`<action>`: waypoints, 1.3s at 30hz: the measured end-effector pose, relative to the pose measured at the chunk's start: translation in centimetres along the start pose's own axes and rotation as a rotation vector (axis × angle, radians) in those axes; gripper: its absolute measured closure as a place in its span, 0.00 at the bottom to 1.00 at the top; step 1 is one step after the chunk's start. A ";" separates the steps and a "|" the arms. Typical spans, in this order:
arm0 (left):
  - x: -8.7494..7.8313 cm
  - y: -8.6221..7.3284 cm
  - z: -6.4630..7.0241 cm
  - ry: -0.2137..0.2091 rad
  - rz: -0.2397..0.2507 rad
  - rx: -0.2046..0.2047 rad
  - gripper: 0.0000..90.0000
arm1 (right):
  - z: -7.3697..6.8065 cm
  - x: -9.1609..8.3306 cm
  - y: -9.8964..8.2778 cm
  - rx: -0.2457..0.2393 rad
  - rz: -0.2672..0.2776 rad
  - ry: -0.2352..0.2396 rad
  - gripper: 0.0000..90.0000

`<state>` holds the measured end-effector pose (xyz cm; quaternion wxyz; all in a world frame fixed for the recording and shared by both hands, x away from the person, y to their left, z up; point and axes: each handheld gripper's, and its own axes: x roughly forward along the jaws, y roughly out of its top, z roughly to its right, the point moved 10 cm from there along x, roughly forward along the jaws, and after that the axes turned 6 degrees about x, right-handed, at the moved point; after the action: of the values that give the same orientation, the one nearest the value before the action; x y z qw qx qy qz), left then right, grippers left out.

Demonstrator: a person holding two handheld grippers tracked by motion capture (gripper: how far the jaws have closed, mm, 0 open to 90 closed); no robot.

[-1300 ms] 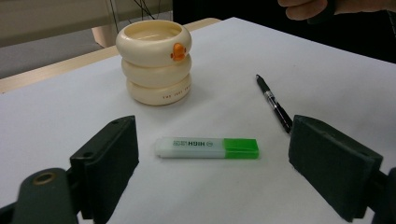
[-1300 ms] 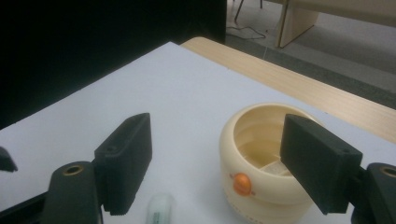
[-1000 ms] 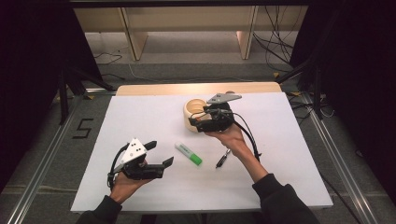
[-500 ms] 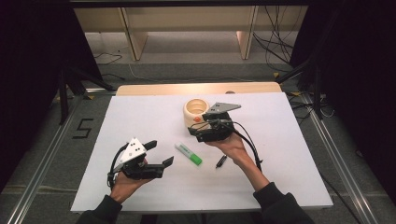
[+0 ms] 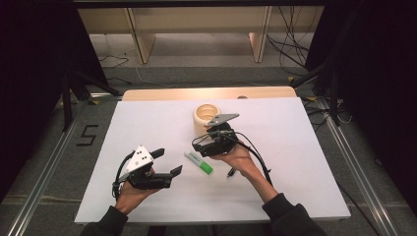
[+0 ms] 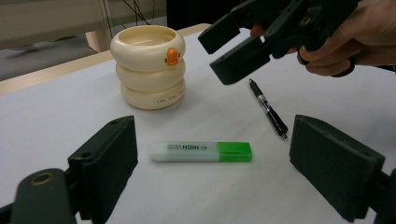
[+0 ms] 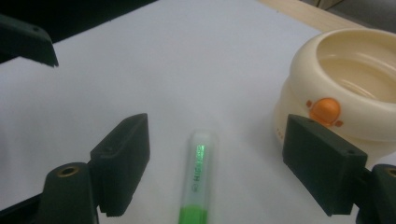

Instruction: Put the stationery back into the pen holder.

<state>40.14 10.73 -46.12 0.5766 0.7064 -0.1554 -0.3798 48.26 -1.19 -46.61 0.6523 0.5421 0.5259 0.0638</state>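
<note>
The left gripper [image 5: 169,164] is hovering nearest, jaws wide and empty. At its two o'clock, the green-and-white plastic highlighter [image 5: 198,162] is lying flat on the white table sheet [image 5: 305,147]. The right gripper [image 5: 202,149] is hanging above it, also wide. Farther, at twelve, the cream ringed ceramic cup [image 5: 205,117] is standing.

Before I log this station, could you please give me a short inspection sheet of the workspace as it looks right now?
Surface: white table top, flat, with a wooden strip along the far edge.
Job's things: green highlighter lying flat, capped; cream ringed holder upright; black pen lying flat.
Clutter: nothing seen.
Grippers: left gripper open, off the highlighter; right gripper open, poised above it.
Cables: black cable trailing from the right gripper.
Surroundings: wooden shelving, floor cables.
</note>
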 end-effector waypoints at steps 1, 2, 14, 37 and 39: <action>0.0 0.0 0.0 0.000 0.000 0.002 0.16 | -0.1 0.2 -0.2 -0.010 -0.016 0.000 0.27; 0.0 0.1 0.1 -0.001 0.003 0.002 0.16 | -0.2 0.4 -0.4 -0.009 -0.024 0.000 0.27; 0.0 0.0 0.0 -0.002 0.000 0.009 0.16 | -0.6 2.6 -1.7 -0.035 -0.149 -0.006 0.28; -0.3 0.4 -0.5 0.004 0.029 -0.033 0.16 | -0.4 4.5 -4.5 -0.068 -0.317 -0.013 0.35; -0.4 0.4 -0.7 0.013 0.035 -0.040 0.16 | -0.4 4.6 -4.8 -0.070 -0.335 -0.018 0.37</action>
<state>40.46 11.37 -45.54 0.5984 0.6943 -0.1564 -0.3680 47.67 0.13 -53.07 0.6770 0.4245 0.6004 -0.0327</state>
